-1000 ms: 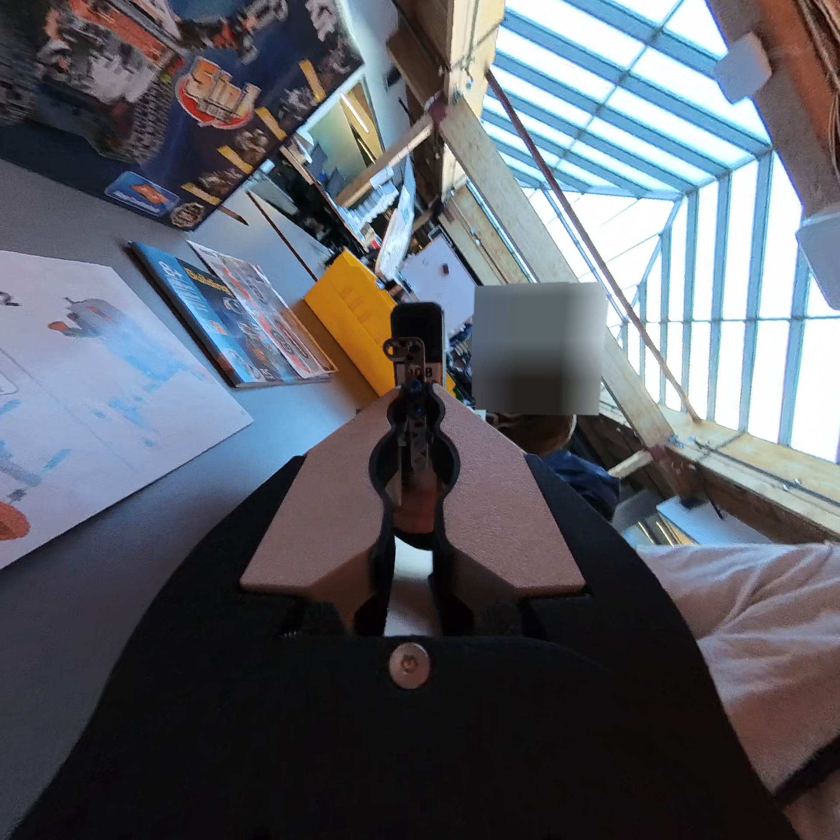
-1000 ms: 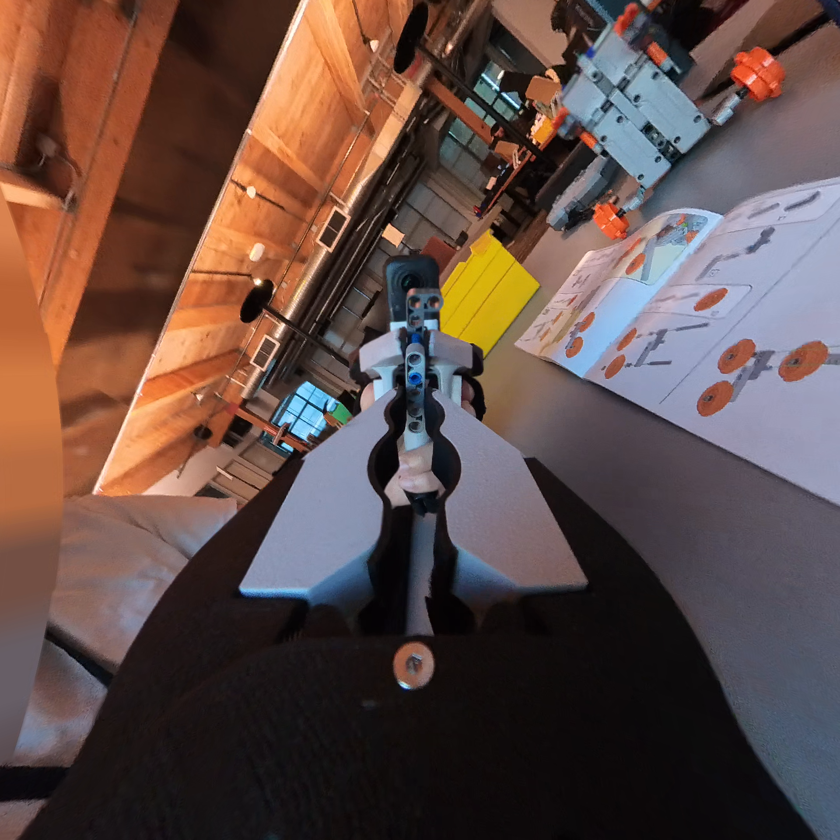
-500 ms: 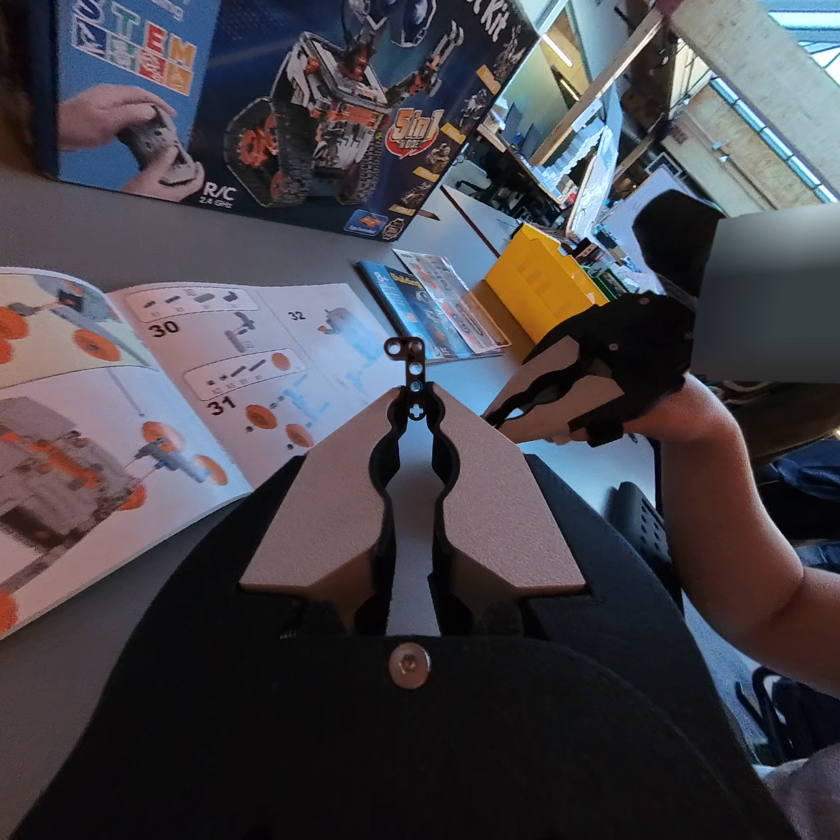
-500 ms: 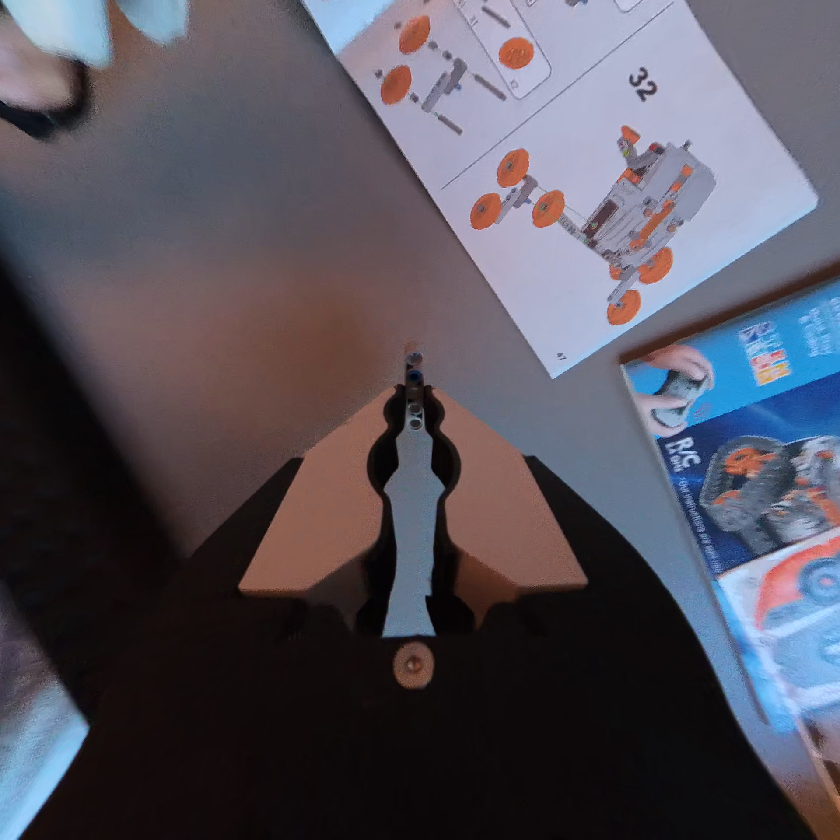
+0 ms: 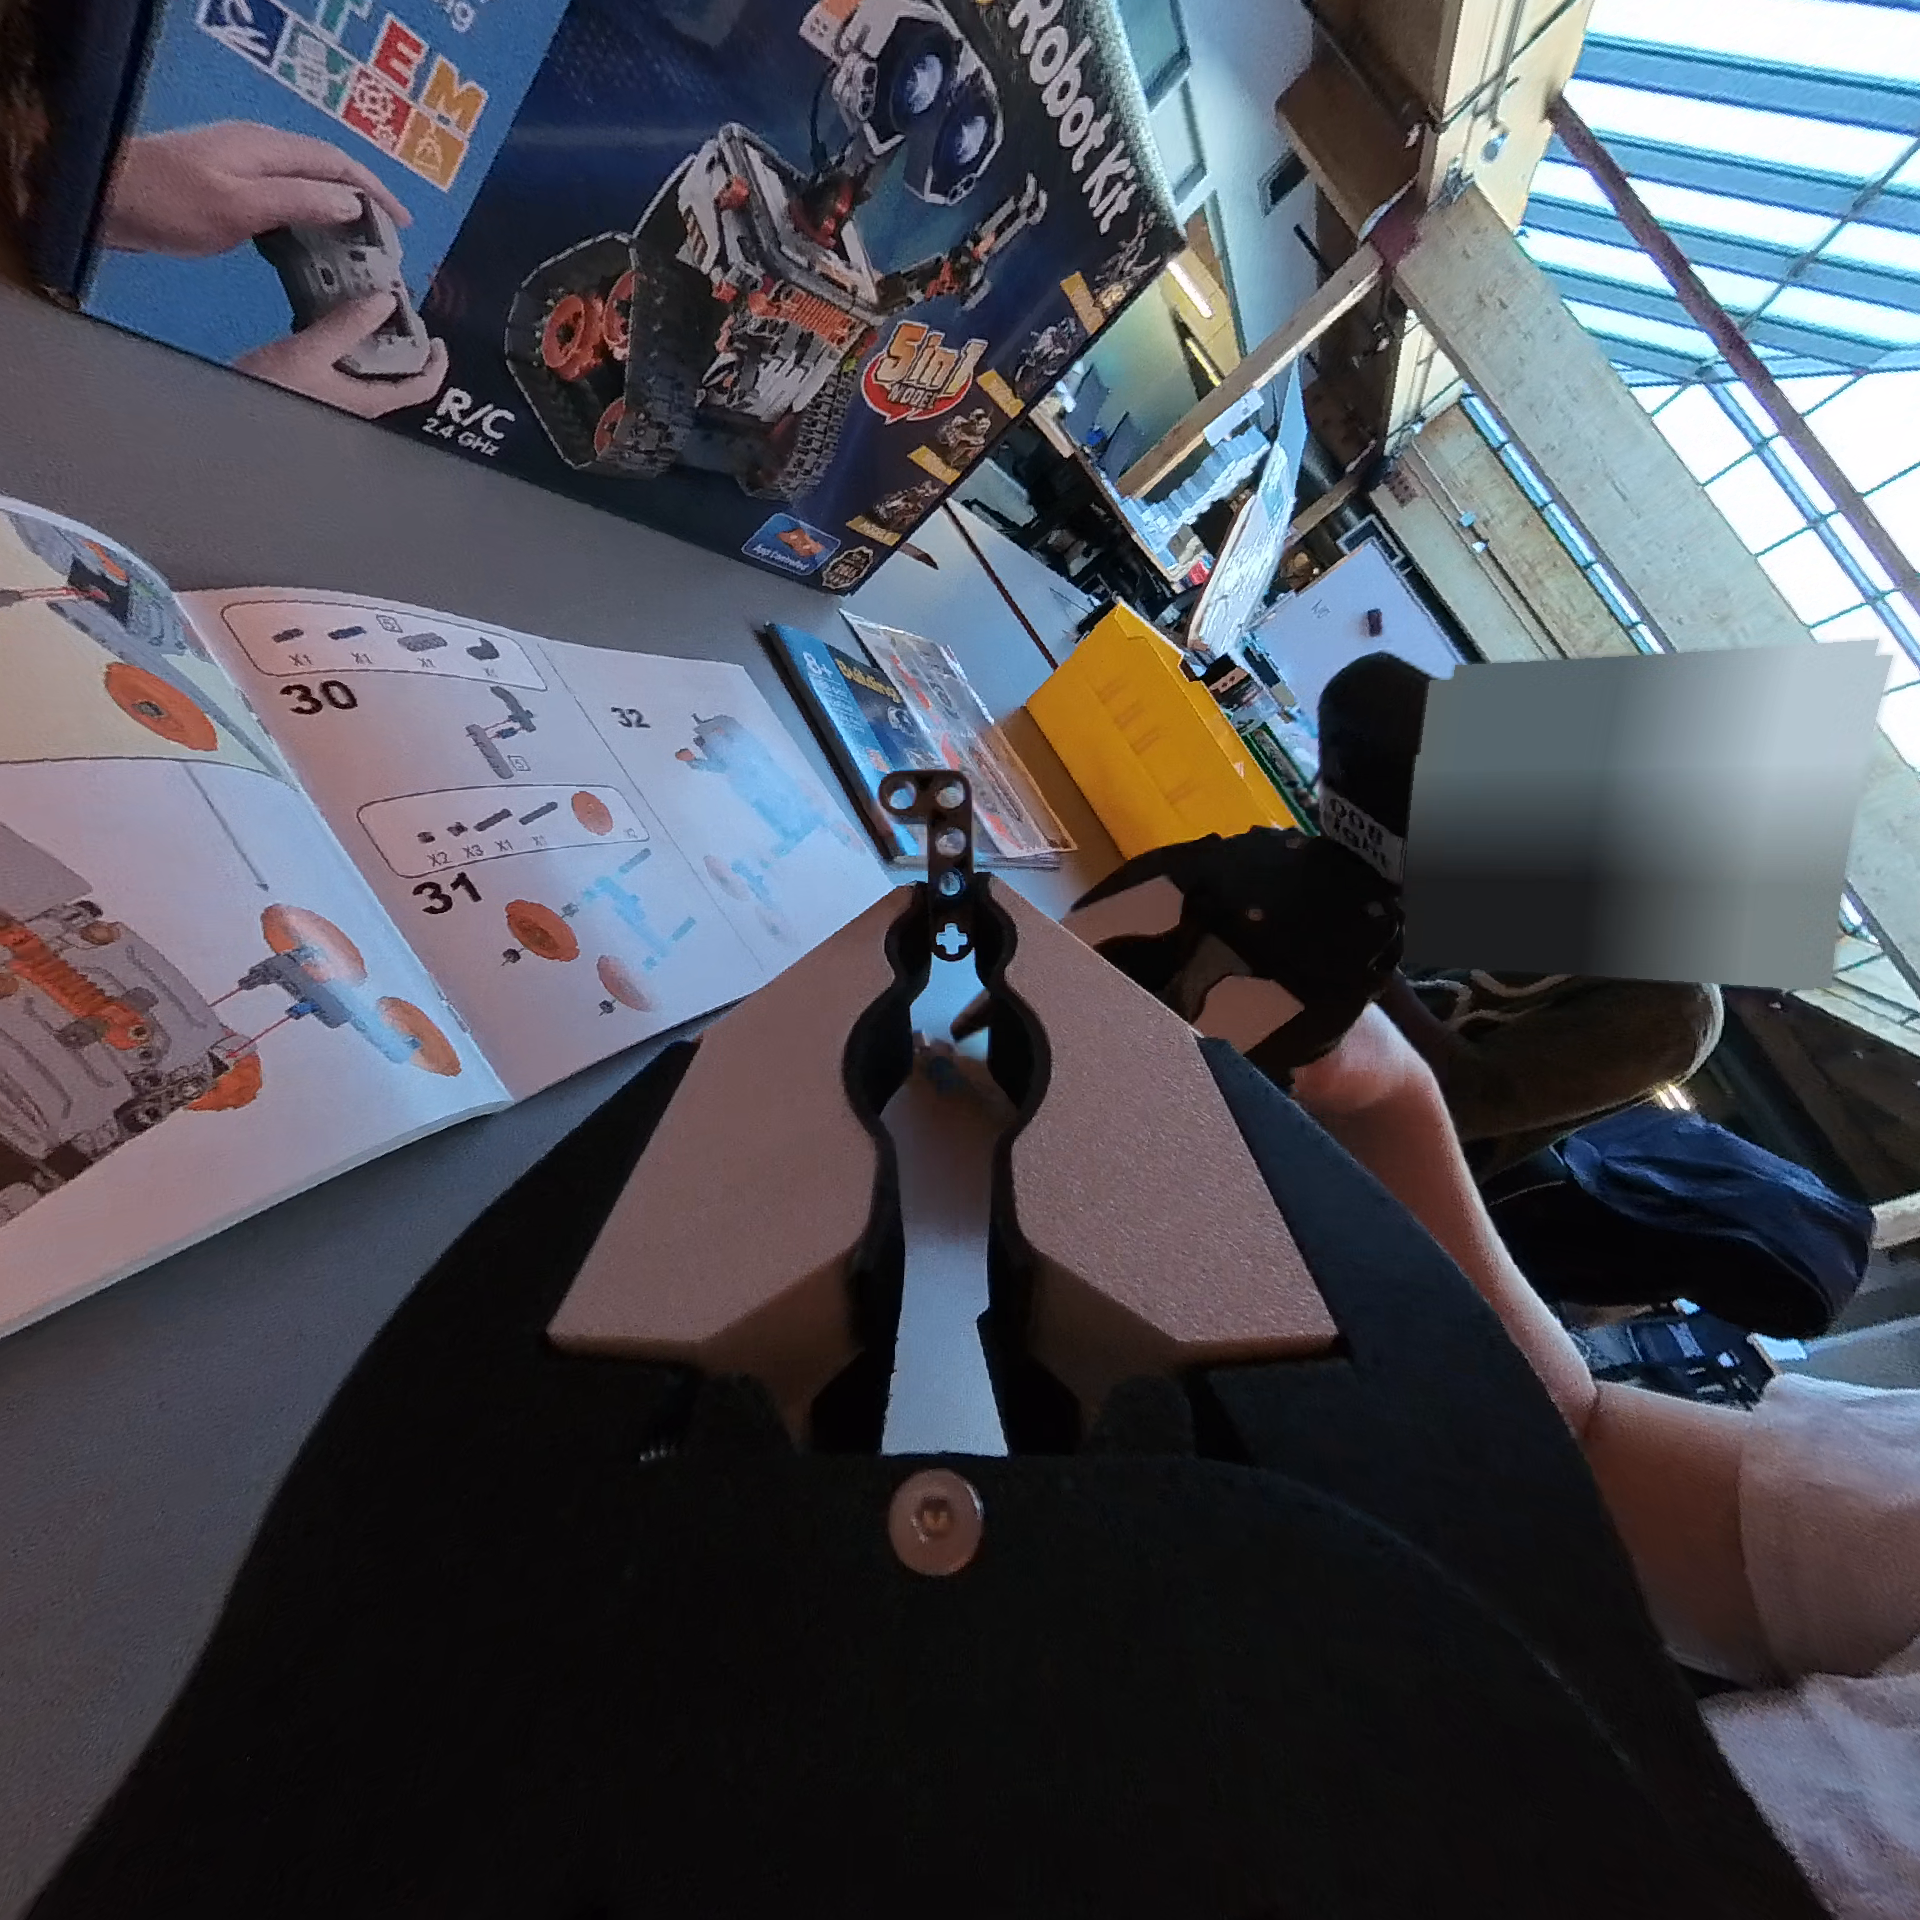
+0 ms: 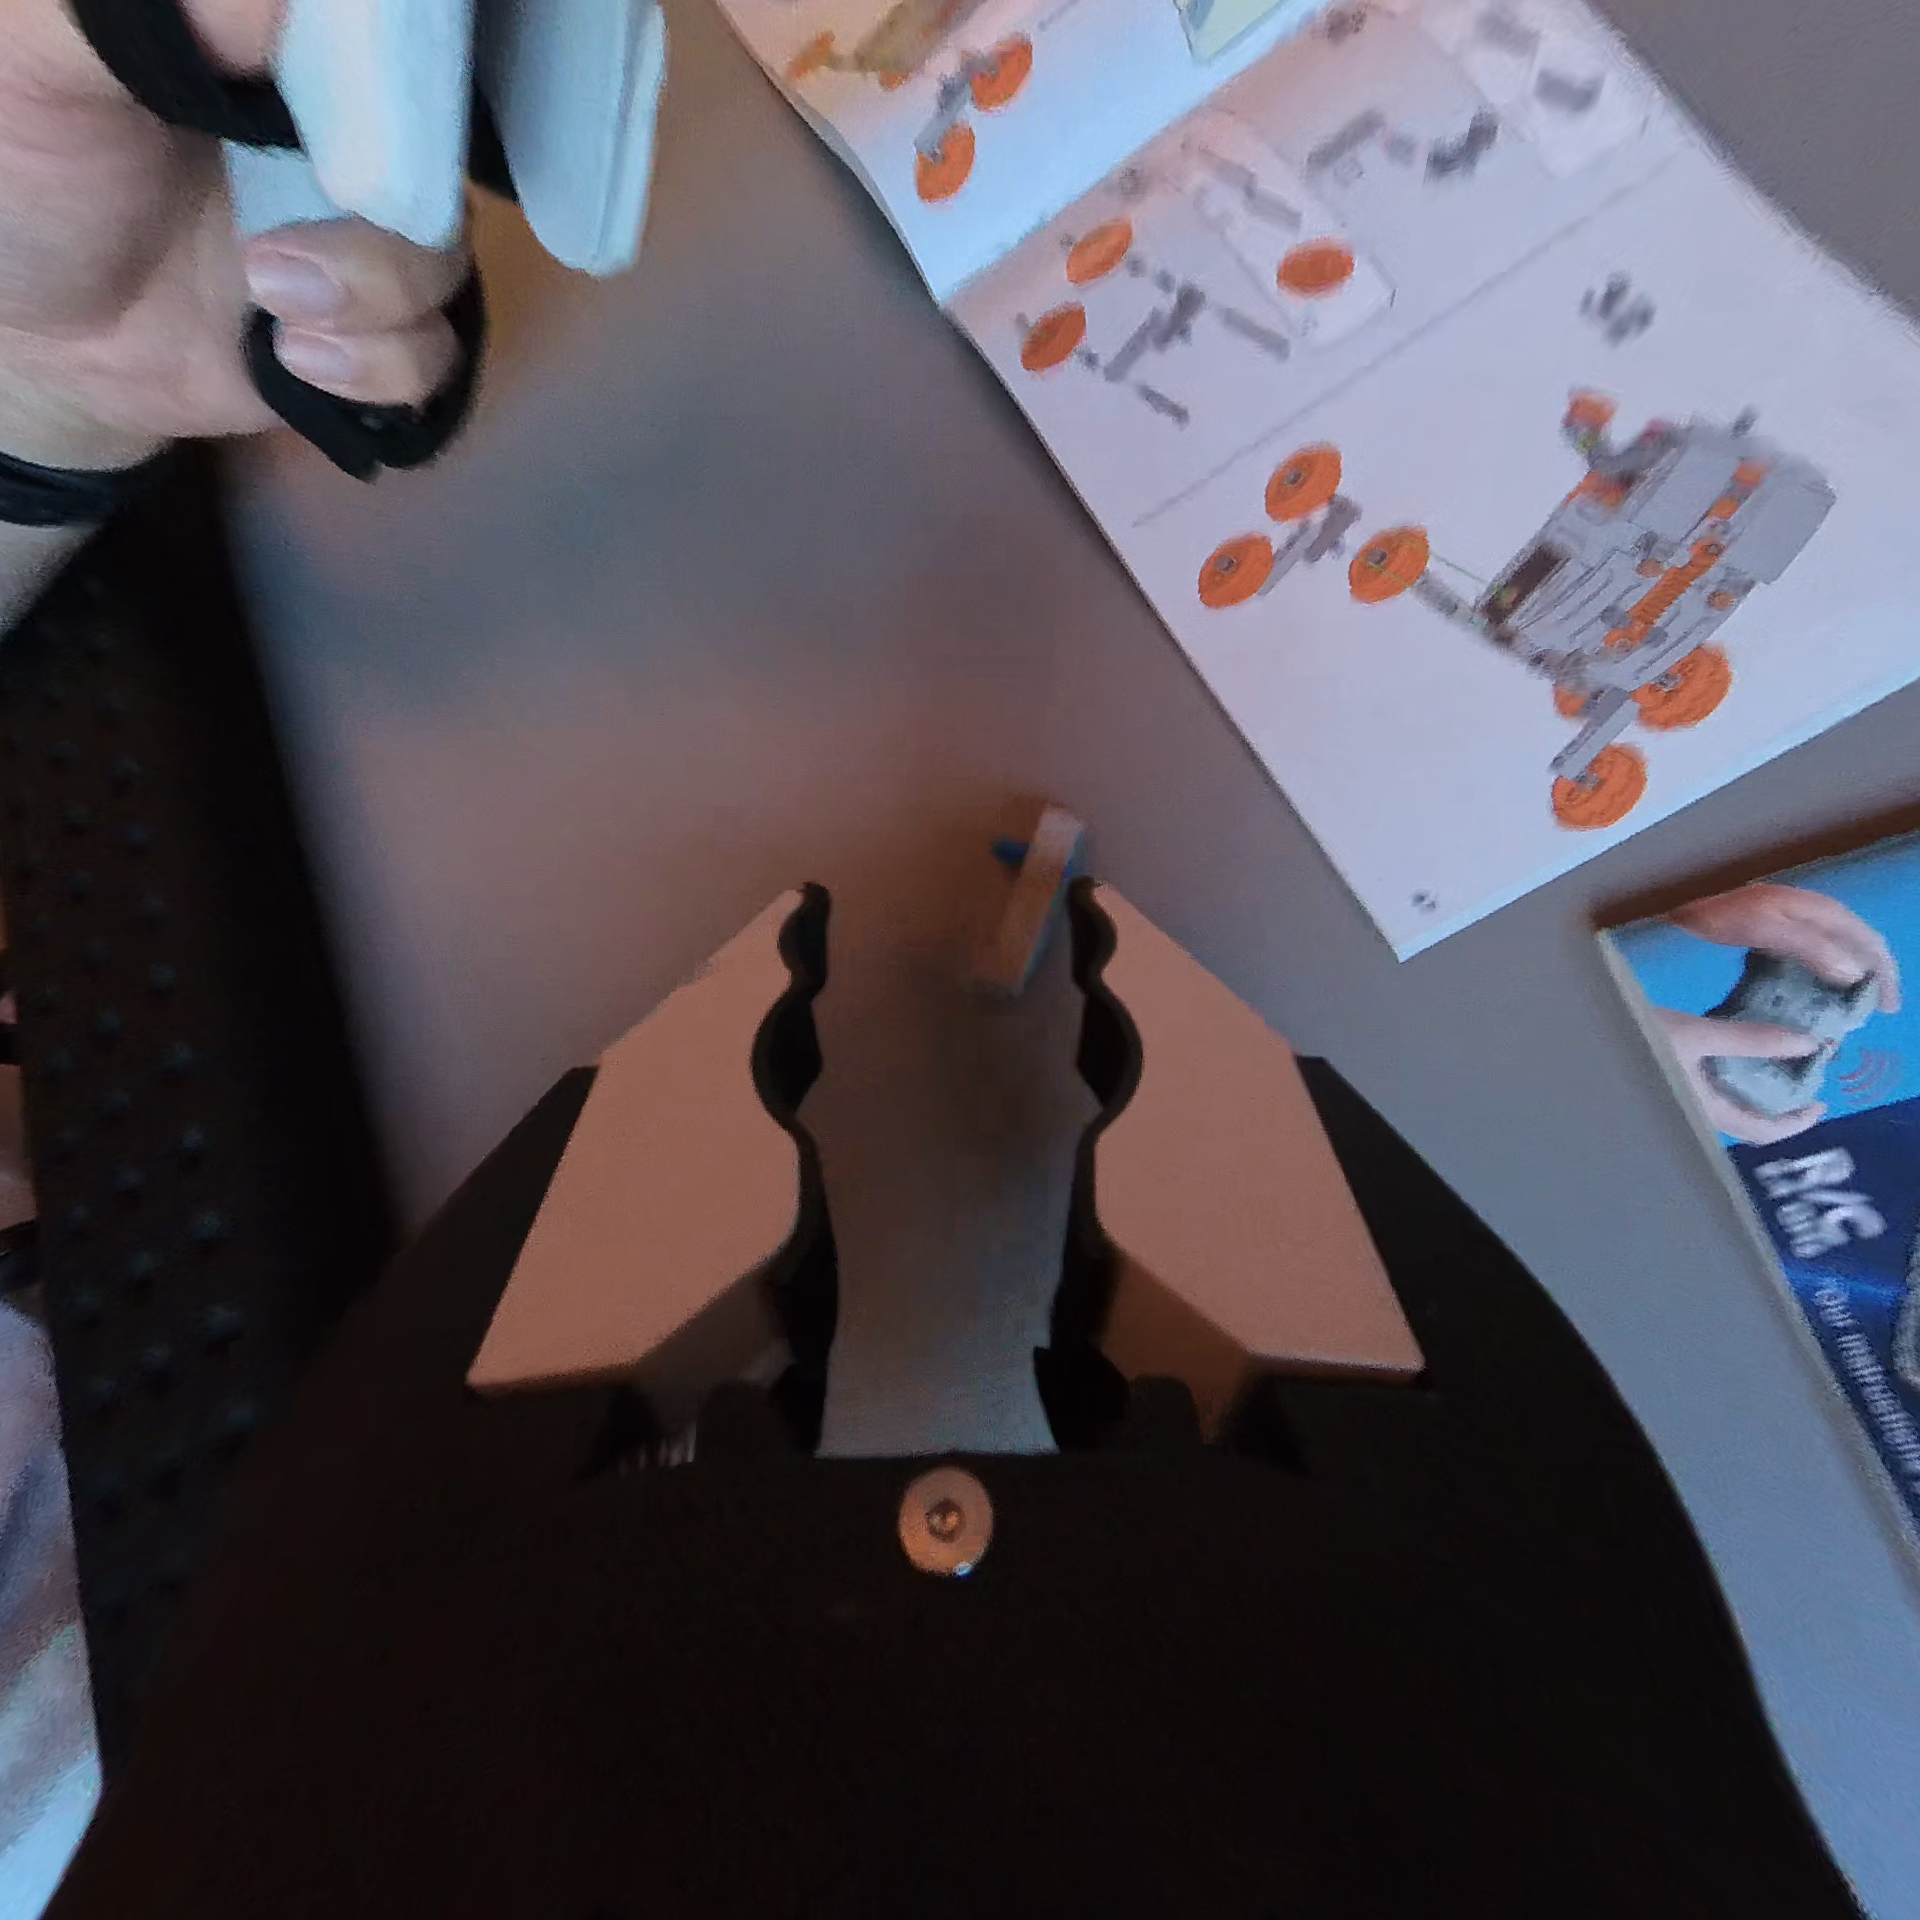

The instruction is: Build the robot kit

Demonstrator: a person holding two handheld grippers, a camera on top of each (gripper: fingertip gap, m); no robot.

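My left gripper [image 5: 948,906] is shut on a thin black perforated beam [image 5: 935,821] that sticks out past the fingertips, above the grey table [image 5: 312,1455]. My right gripper [image 6: 945,904] is open above the table. A short grey beam with a blue pin [image 6: 1029,904] sits tilted just inside its right fingertip [image 6: 1086,914]; I cannot tell whether they touch. The right gripper also shows in the left wrist view [image 5: 1226,935], held by a hand, tips down at the table. The left gripper shows blurred at the top left of the right wrist view [image 6: 447,135].
An open instruction booklet [image 5: 364,831] lies on the table, also in the right wrist view [image 6: 1455,416]. A large blue kit box [image 5: 623,260] stands behind it. Two thin booklets [image 5: 914,748] and a yellow bin [image 5: 1153,758] are farther off. A black studded surface [image 6: 135,935] runs along the table's left edge. Left tips to right tips: about 12 cm.
My right gripper has opened and let go of the grey beam, which now sits by its right fingertip. My left gripper still grips the black beam and has tilted slightly.
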